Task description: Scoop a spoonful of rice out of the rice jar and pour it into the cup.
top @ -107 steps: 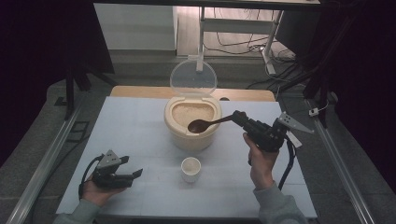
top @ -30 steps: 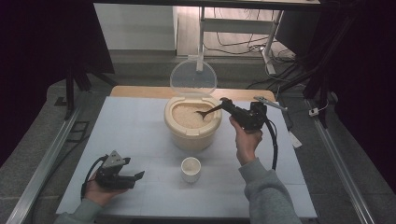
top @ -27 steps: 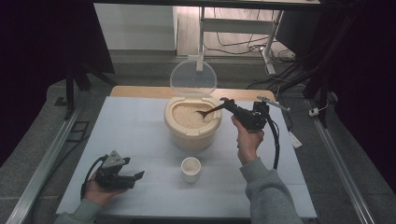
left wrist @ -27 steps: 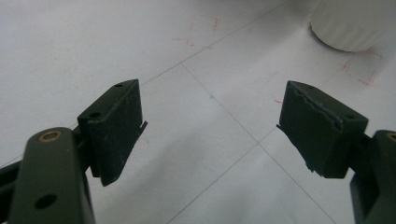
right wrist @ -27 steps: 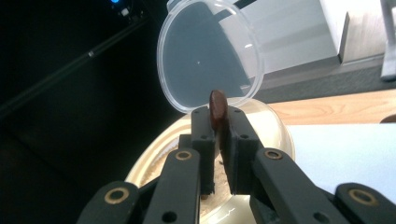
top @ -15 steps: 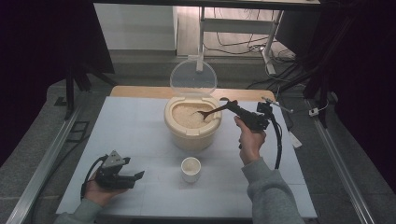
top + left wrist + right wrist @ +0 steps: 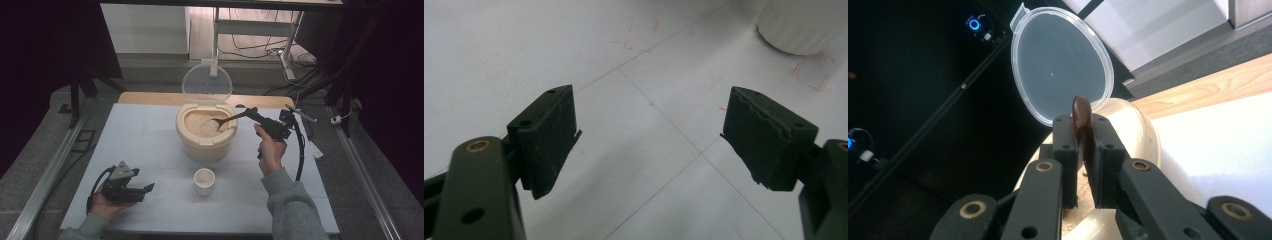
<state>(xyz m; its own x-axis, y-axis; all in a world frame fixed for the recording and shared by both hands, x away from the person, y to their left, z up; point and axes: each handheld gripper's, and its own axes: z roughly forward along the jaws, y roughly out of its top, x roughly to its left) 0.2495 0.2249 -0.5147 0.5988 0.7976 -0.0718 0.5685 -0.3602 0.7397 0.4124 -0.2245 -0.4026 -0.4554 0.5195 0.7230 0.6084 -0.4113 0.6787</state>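
— Brown wooden spoon (image 7: 231, 120), that's what I'm working with. My right gripper (image 7: 261, 120) has its jaws pressed together on the handle; the bowl end sits down in the grain inside the cream tub (image 7: 206, 145).

— Which way does the spoon run?

— Long axis slants from the gripper down and left into the tub, as the high view shows it. In the right gripper view the handle end (image 7: 1080, 115) pokes up between the pads, edge on.

— And where does the scoop go?

— My guess is the small white cup (image 7: 204, 180), just in front of the tub, nearer me and left of my right hand (image 7: 270, 150). It looks empty.

— The tub's lid?

— Clear lid (image 7: 206, 83) stands open behind the tub.

— Your other hand?

— Left gripper (image 7: 137, 191) rests near the table's (image 7: 140, 135) front left, jaws spread, holding nothing. It's the nearer one to the cup.
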